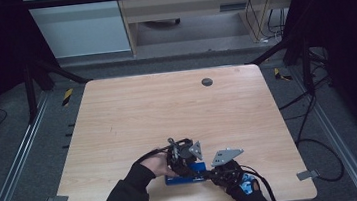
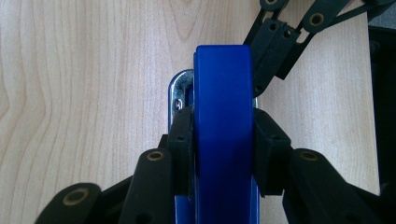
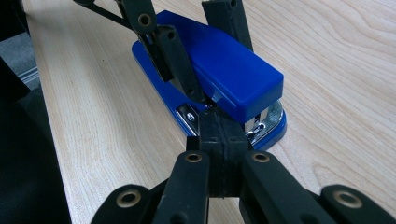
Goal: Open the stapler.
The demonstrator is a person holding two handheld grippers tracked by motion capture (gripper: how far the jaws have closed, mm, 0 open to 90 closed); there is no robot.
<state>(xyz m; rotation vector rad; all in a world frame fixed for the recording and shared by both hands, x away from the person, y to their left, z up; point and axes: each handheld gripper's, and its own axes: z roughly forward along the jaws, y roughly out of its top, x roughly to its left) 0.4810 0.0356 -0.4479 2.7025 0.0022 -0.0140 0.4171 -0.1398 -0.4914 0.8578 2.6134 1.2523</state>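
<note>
A blue stapler [image 1: 187, 177] lies flat near the table's front edge, its metal base showing under the blue top [image 2: 224, 93]. My left gripper [image 2: 224, 151] comes from above and is shut on the stapler's blue top, one pad pressing on each long side. My right gripper [image 3: 219, 133] is shut with nothing between its jaws, and its tip rests against the stapler [image 3: 229, 70] at the metal part by one end. In the high view the left gripper [image 1: 185, 159] sits over the stapler and the right gripper [image 1: 210, 173] is at its right end.
The wooden table [image 1: 167, 111] has a dark round grommet [image 1: 207, 82] at the back. Black-sleeved forearms [image 1: 126, 199] enter from the bottom. Cables [image 1: 316, 141] trail on the floor to the right, and metal rails run along both sides.
</note>
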